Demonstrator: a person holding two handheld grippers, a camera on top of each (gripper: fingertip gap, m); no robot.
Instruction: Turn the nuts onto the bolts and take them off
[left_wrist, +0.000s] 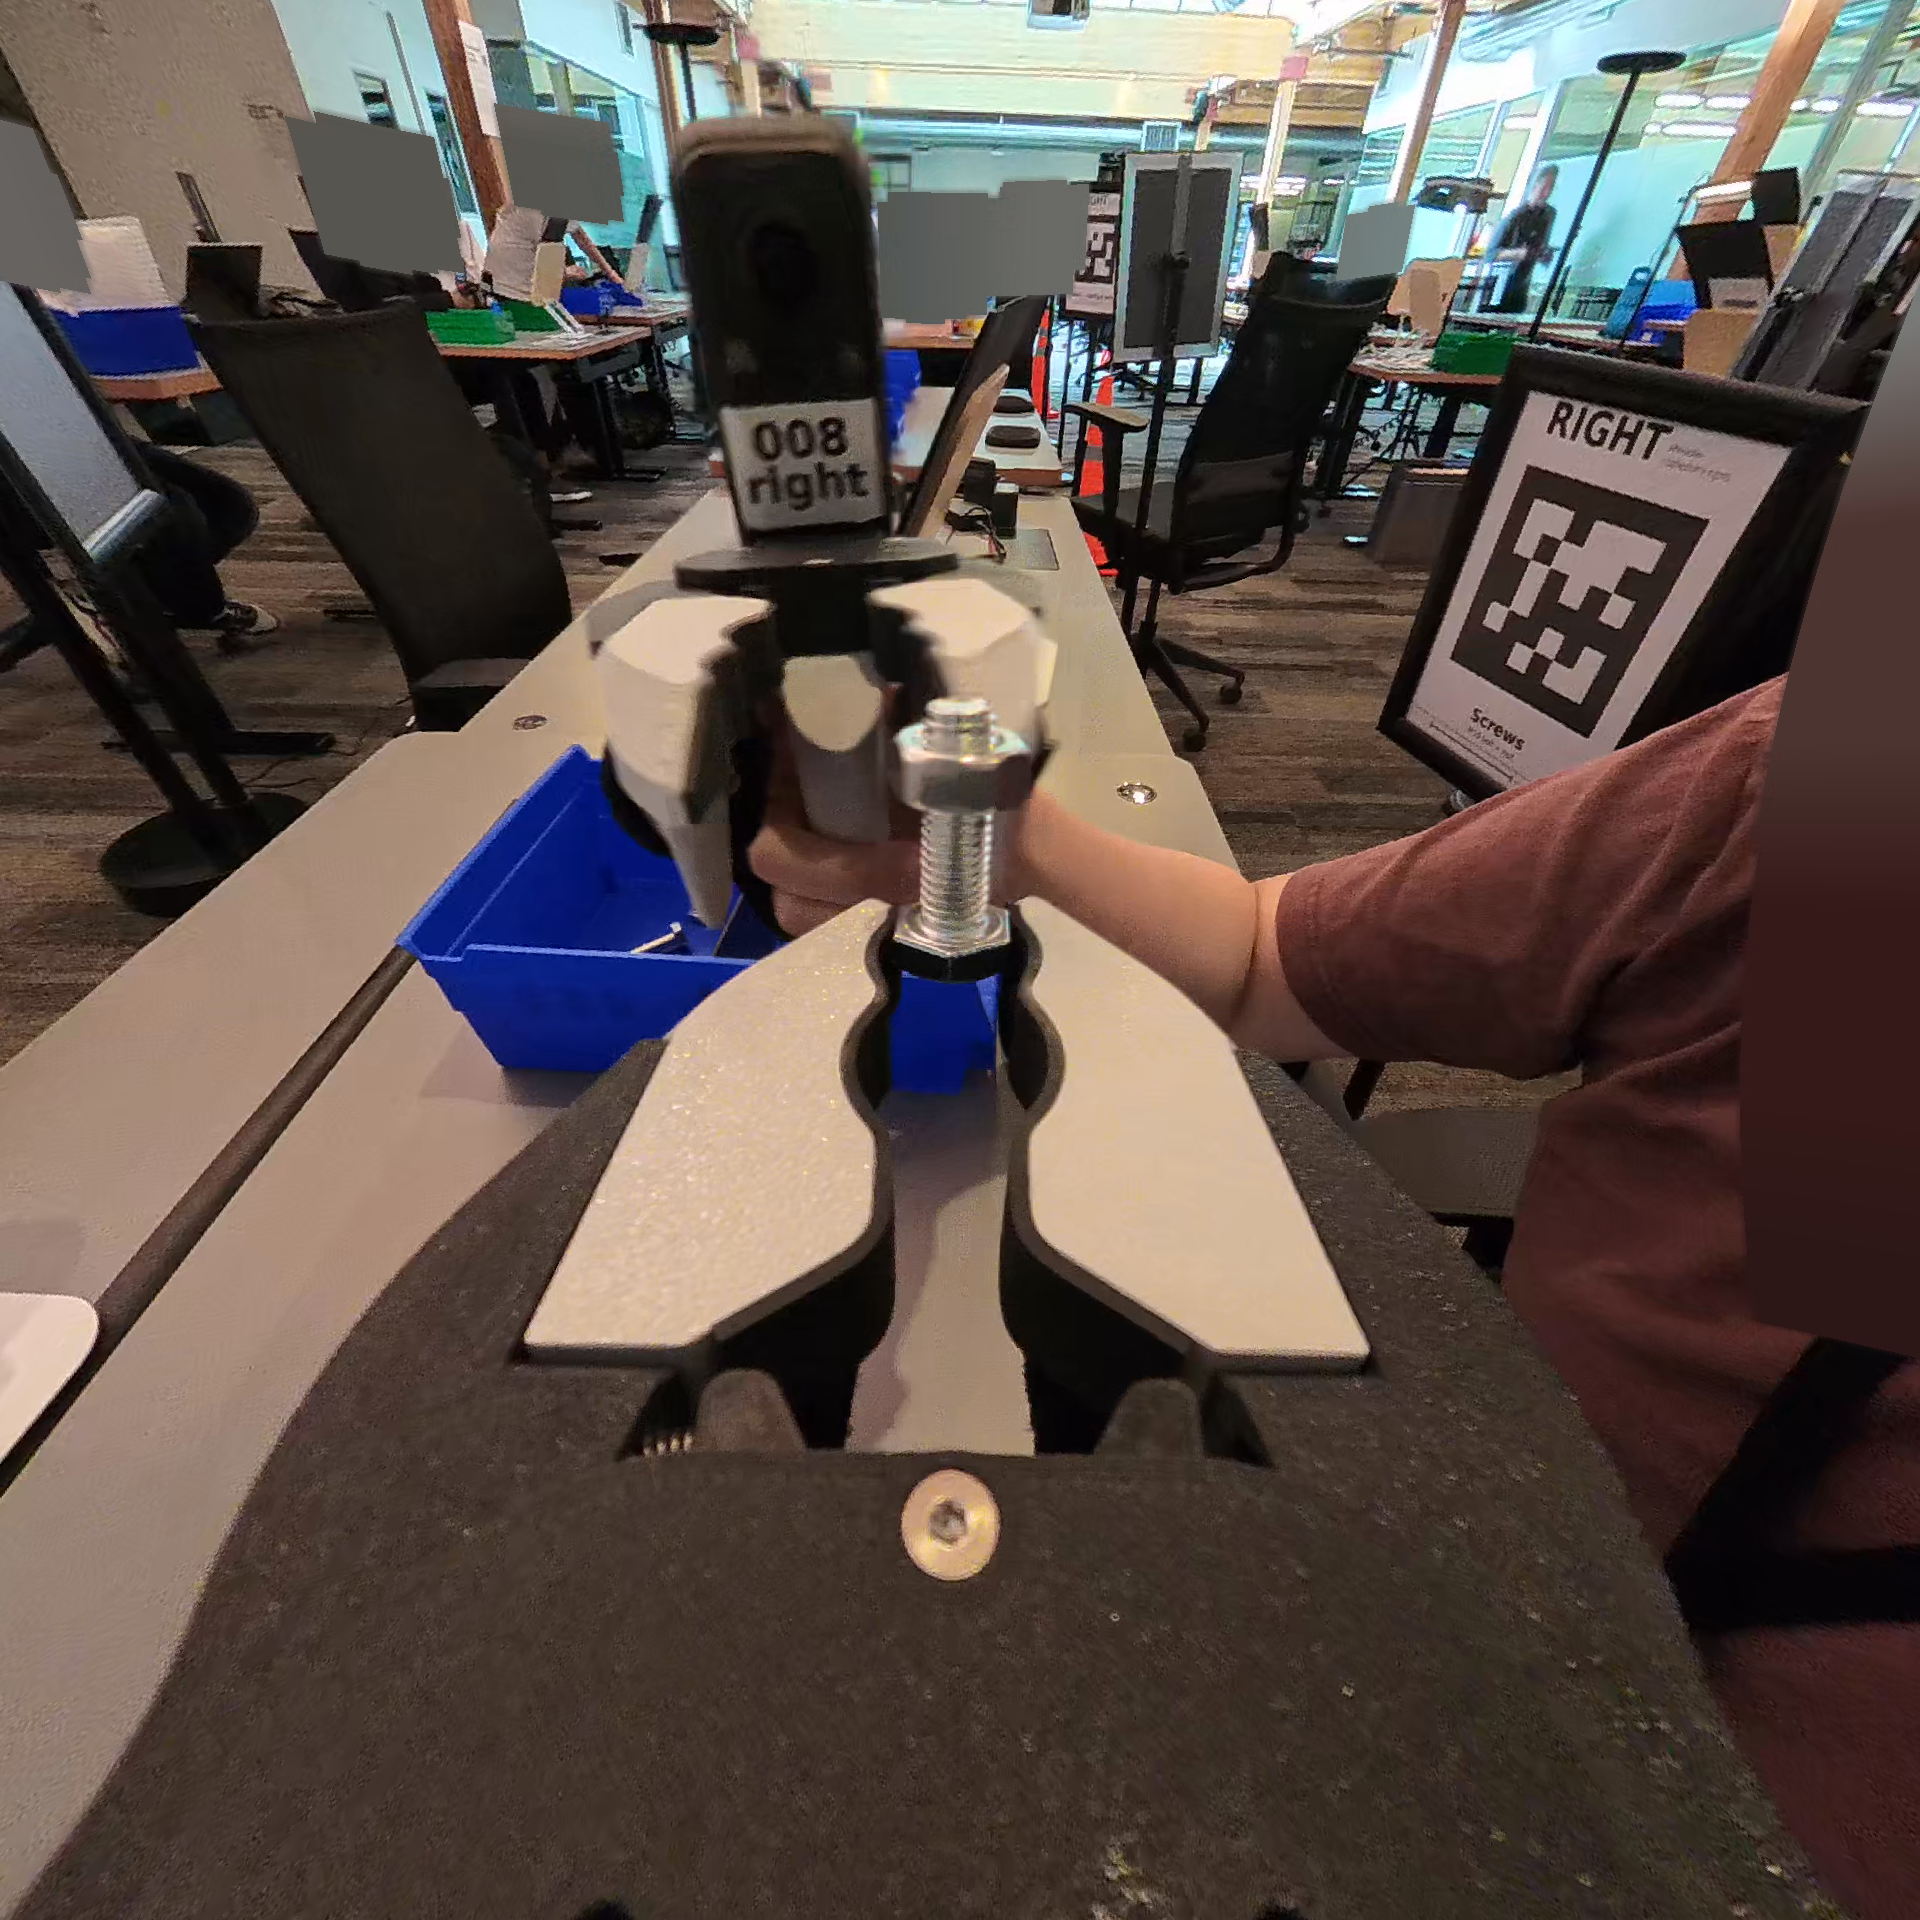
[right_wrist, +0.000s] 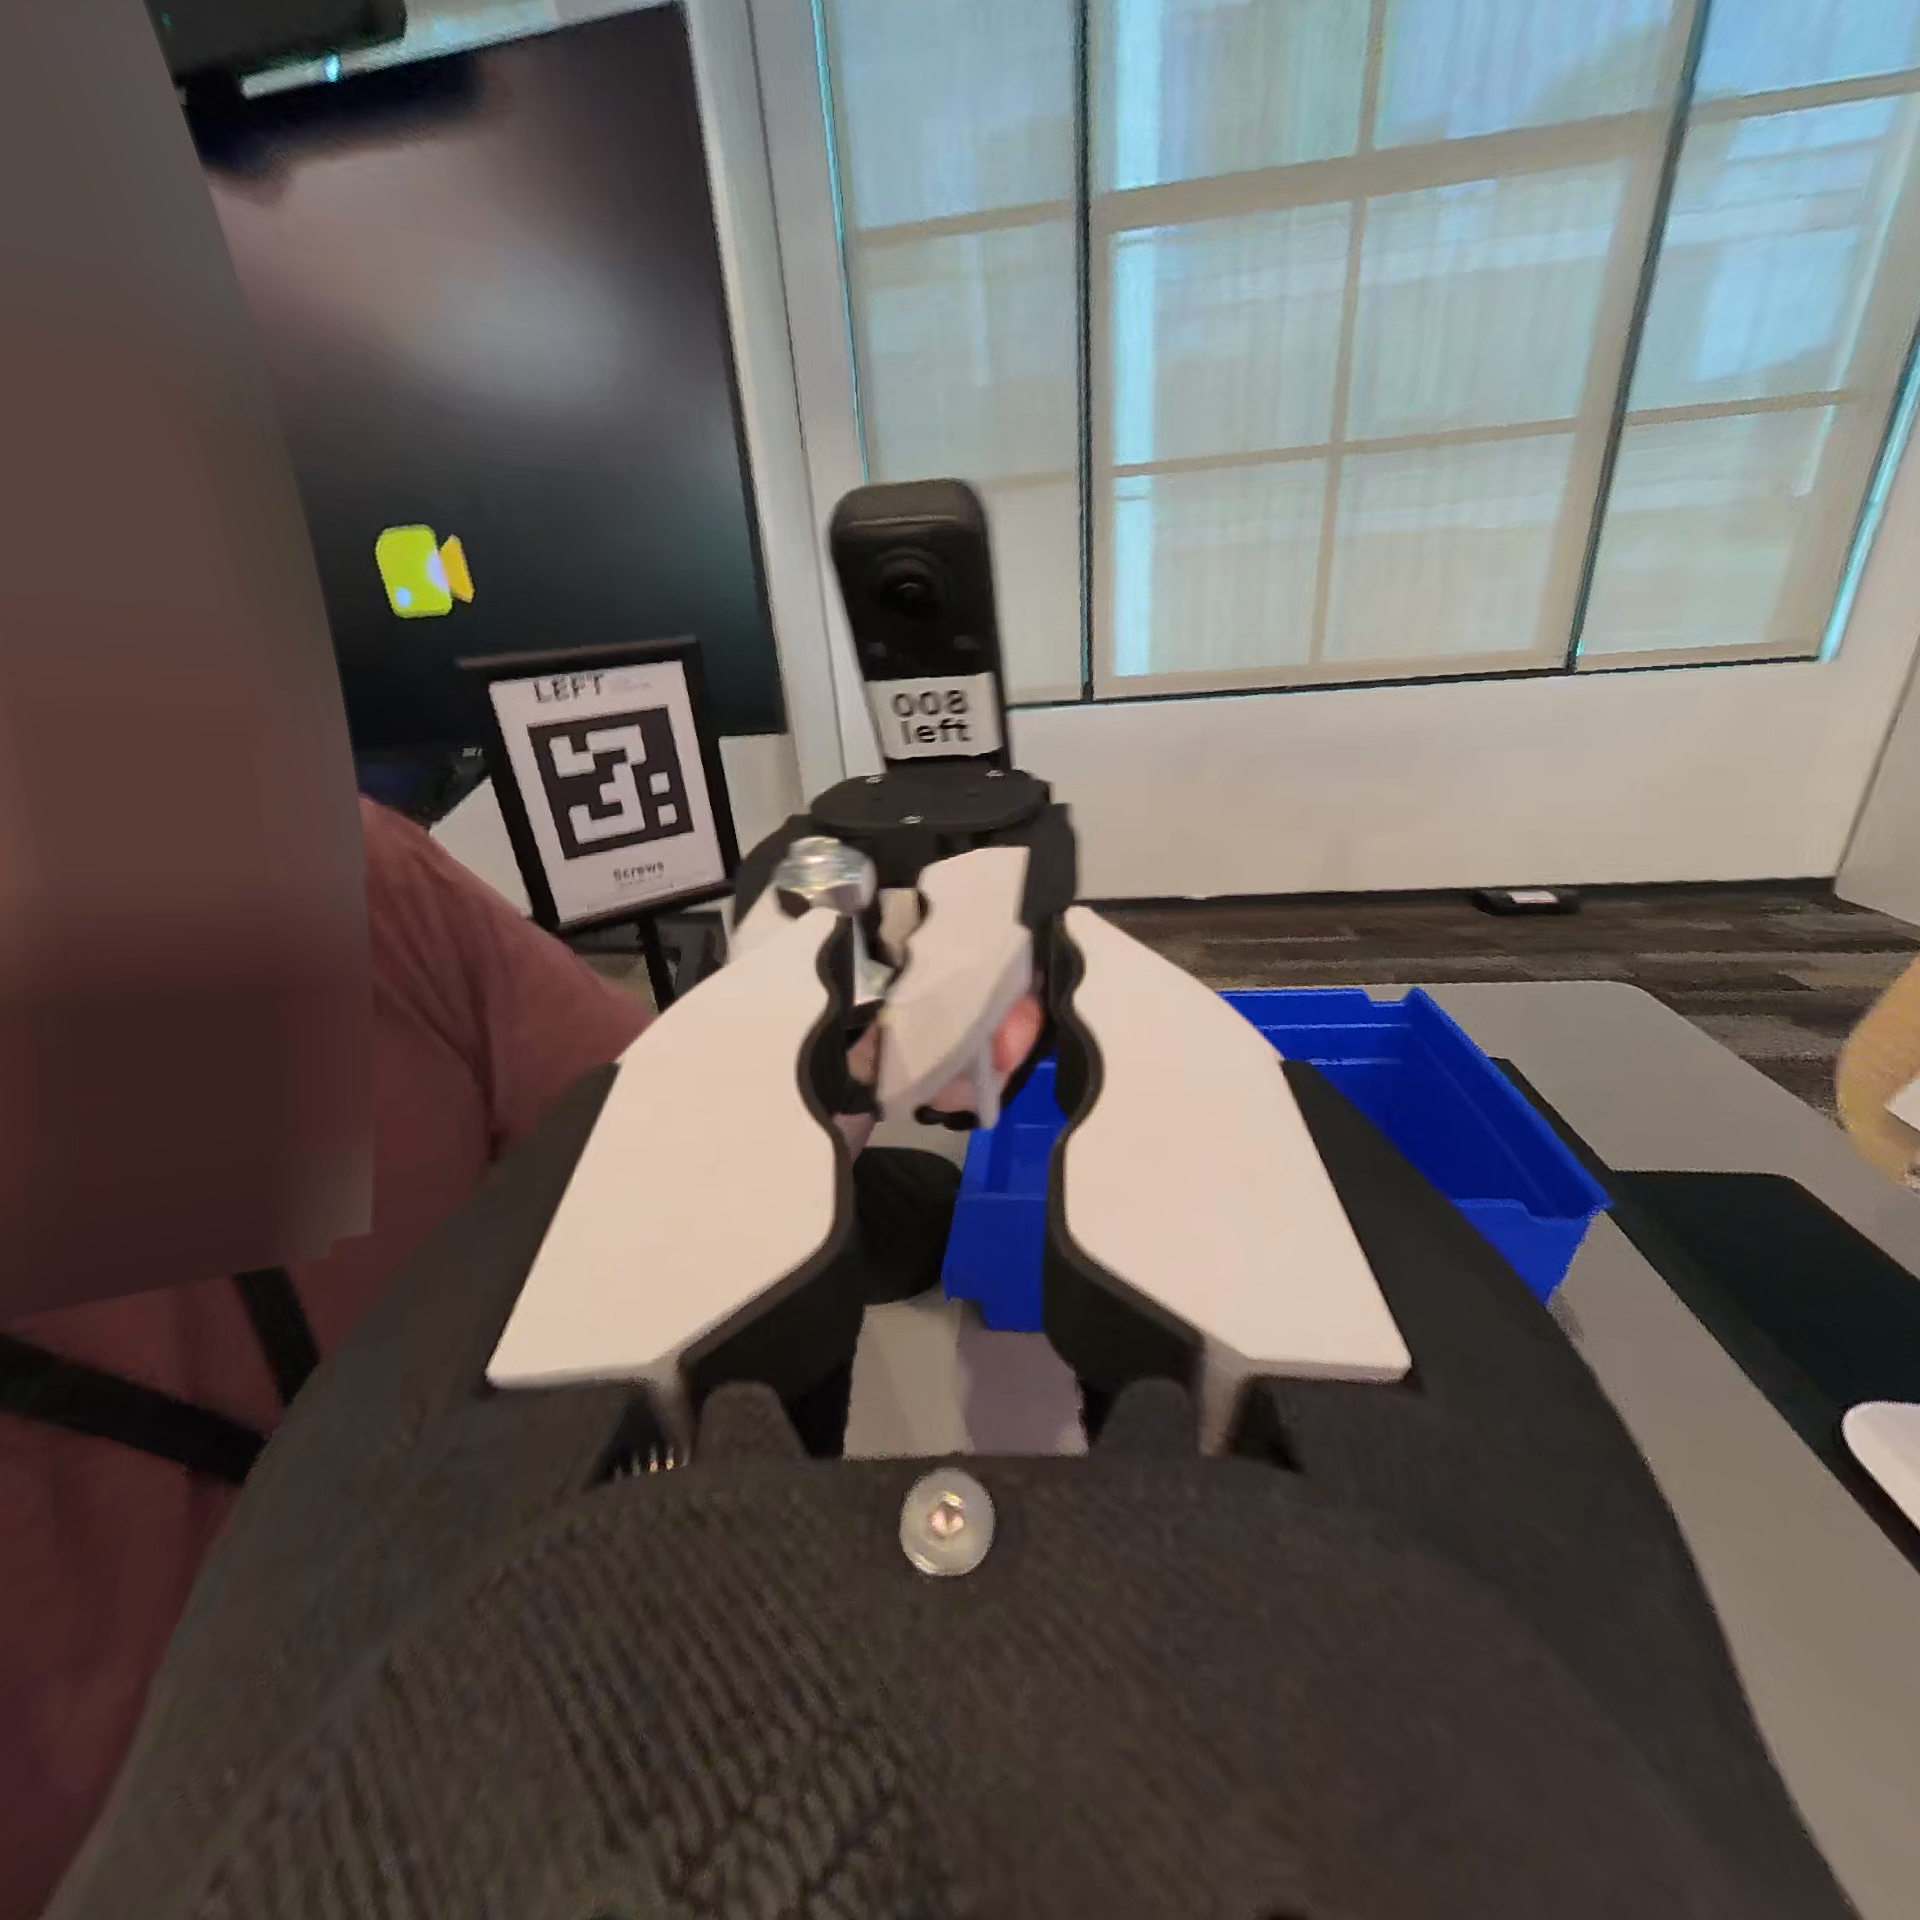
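Note:
A silver bolt (left_wrist: 951, 868) stands upright with its head clamped between the tips of my left gripper (left_wrist: 948, 938), which is shut on it above the table. A silver nut (left_wrist: 961, 771) sits on the thread near the bolt's top end. My right gripper (right_wrist: 945, 925) faces the left one with its jaws apart. Its left fingertip (right_wrist: 800, 935) is right beside the nut (right_wrist: 826, 883); I cannot tell if they touch. The left gripper's white fingers (right_wrist: 961, 997) show between the right gripper's jaws.
A blue bin (left_wrist: 540, 935) stands on the grey table (left_wrist: 260, 1091) below both grippers, with a small metal part in it; it also shows in the right wrist view (right_wrist: 1434, 1091). The person's arm (left_wrist: 1143, 920) reaches in from the right. Marker signs (left_wrist: 1590, 592) (right_wrist: 613, 779) stand beside the table. Some 4 centimeters of space lies between my two pairs of fingers.

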